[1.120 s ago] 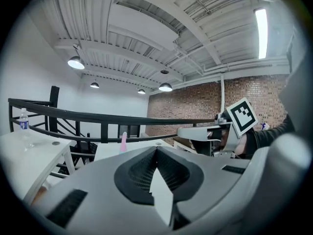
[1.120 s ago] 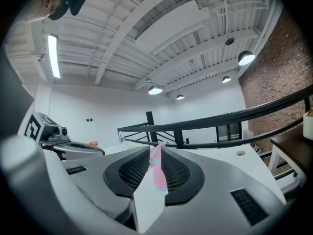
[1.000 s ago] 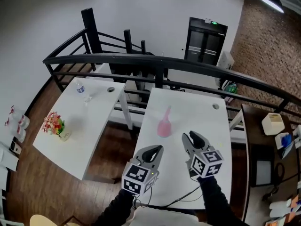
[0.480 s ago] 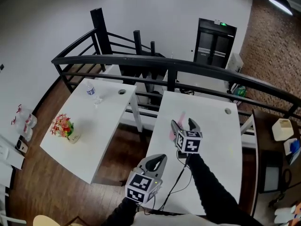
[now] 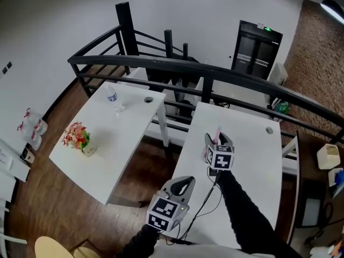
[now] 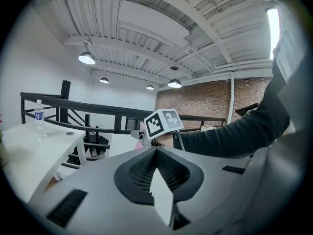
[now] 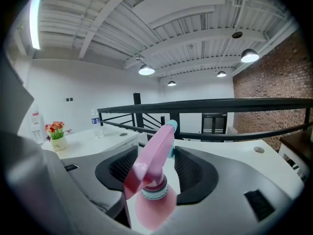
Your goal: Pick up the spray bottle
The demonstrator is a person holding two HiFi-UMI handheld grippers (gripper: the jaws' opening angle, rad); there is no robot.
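The pink spray bottle (image 5: pixel 217 134) stands on the near white table (image 5: pixel 252 160). In the right gripper view its pink trigger head and neck (image 7: pixel 155 180) stand upright between my right gripper's (image 7: pixel 155 153) two black pads. The jaws are closing around the neck, with a small gap showing on each side. In the head view the right gripper (image 5: pixel 217 140) reaches forward on an outstretched dark sleeve. My left gripper (image 5: pixel 185 181) hangs low near the table's front edge. Its jaws (image 6: pixel 156 150) meet at the tips with nothing between them.
A second white table (image 5: pixel 102 138) to the left carries a water bottle (image 5: pixel 112 95) and a small flower pot (image 5: pixel 77 137). A black railing (image 5: pixel 215 77) runs behind both tables. Brown wooden floor lies between the tables.
My right gripper has travelled forward across the table to the spray bottle, and its jaws now straddle the bottle's neck. The left gripper has dropped back slightly toward the front edge.
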